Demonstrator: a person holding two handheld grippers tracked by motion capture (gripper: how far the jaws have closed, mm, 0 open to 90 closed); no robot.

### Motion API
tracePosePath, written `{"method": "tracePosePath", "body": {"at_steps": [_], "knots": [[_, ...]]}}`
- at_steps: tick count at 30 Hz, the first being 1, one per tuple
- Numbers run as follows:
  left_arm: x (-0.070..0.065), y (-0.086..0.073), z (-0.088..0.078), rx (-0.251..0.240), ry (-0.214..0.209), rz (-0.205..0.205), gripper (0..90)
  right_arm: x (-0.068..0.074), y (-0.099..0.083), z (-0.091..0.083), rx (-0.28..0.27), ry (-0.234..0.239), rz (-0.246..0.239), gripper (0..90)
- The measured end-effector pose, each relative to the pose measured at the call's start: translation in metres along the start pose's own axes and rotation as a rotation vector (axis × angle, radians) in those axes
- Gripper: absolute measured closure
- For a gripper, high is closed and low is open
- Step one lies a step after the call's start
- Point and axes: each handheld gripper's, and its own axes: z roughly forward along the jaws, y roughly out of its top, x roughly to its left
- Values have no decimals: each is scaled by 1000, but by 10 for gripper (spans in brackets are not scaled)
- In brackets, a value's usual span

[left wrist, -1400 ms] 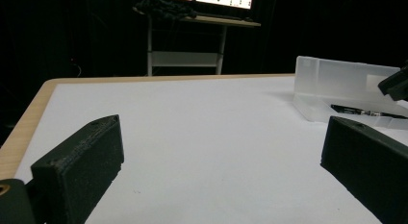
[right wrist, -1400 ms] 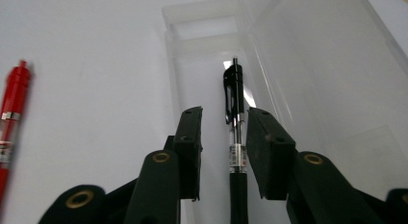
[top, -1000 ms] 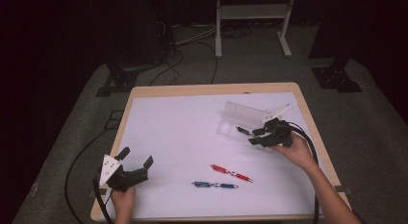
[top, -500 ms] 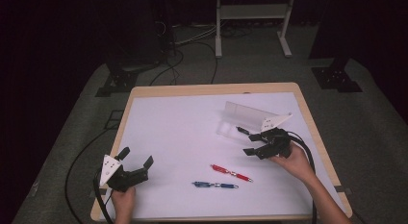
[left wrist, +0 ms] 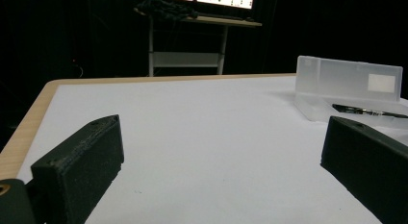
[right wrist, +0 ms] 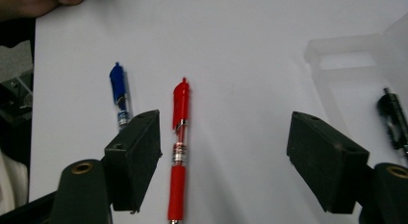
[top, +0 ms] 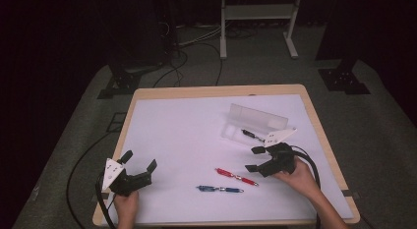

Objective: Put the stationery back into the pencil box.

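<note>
A red pen (top: 236,176) and a blue pen (top: 220,189) lie side by side on the white table top (top: 187,135). Behind them an open clear plastic case (top: 258,122) holds a black pen (top: 252,135). My right gripper (top: 253,159) hovers between the case and the red pen, open; its jaws have just been opening. In the right gripper view the red pen (right wrist: 179,142) lies on the table just inside one jaw, untouched, with the blue pen (right wrist: 119,96) outside it. My left gripper (top: 140,160) rests open near the front left corner, nothing between its jaws (left wrist: 221,156).
The table's wooden rim (top: 216,90) runs around the white top. Cables (top: 182,57) and a white stand (top: 258,22) sit on the floor behind. The case (left wrist: 346,87) is far right in the left gripper view.
My right gripper has drawn back from the case toward the red pen and its jaws have spread wider. The black pen stays in the case. The left gripper has not moved.
</note>
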Motion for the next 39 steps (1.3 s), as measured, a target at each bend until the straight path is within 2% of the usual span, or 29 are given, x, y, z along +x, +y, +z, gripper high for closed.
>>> {"method": "tracePosePath", "body": {"at_steps": [5,6,10,16,19,20,23,24,27,28,39], "knots": [[0,0,0,1,1,3,4,12,-2,6,-4,-2,-32,245],[0,0,0,3,2,4,3,16,-3,10,3,3,-36,221],[0,0,0,3,1,5,4,21,-4,17,23,27,-40,217],[0,0,0,1,2,5,4,24,-4,23,29,31,-52,220],[0,0,0,1,2,6,3,26,-7,27,31,12,-58,245],[0,0,0,2,2,7,4,27,-8,31,38,9,-64,307],[0,0,0,2,2,7,3,27,-8,34,45,10,-60,320],[0,0,0,2,3,8,4,28,-8,37,49,12,-58,374],[0,0,0,2,2,7,3,27,-8,40,57,11,-57,403],[0,0,0,2,2,7,4,27,-9,43,71,10,-54,458],[0,0,0,0,2,5,4,26,-12,56,117,-9,-47,563]]}}
